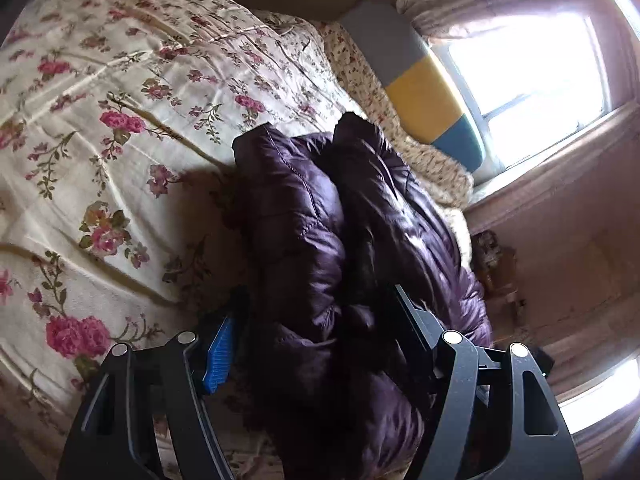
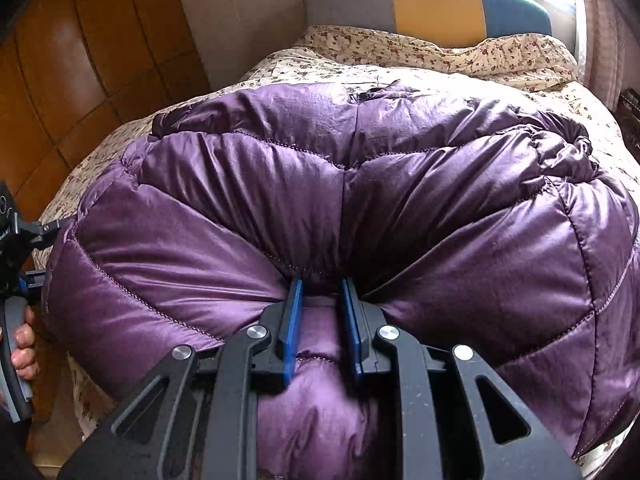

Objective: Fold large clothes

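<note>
- Jacket [image 2: 360,200], purple quilted, lies bunched on the bed [image 1: 100,120], near the headboard [image 2: 436,4].
- Right hand-held gripper [image 2: 322,320]: pads nearly together, pinching a thick fold of the jacket's near edge.
- Left hand-held gripper [image 1: 316,344]: jaws wide around a bulky bundle of jacket; I cannot tell whether they press on it.
- Judgement: mid-fold. Keep both grips level, carry the edge over evenly, lay it down square, since slick puffy fabric may slip.

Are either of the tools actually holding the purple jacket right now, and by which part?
Right tool pinches a fold at the purple jacket's near edge. Left tool straddles bunched jacket with wide jaws; its grip cannot be told.
</note>
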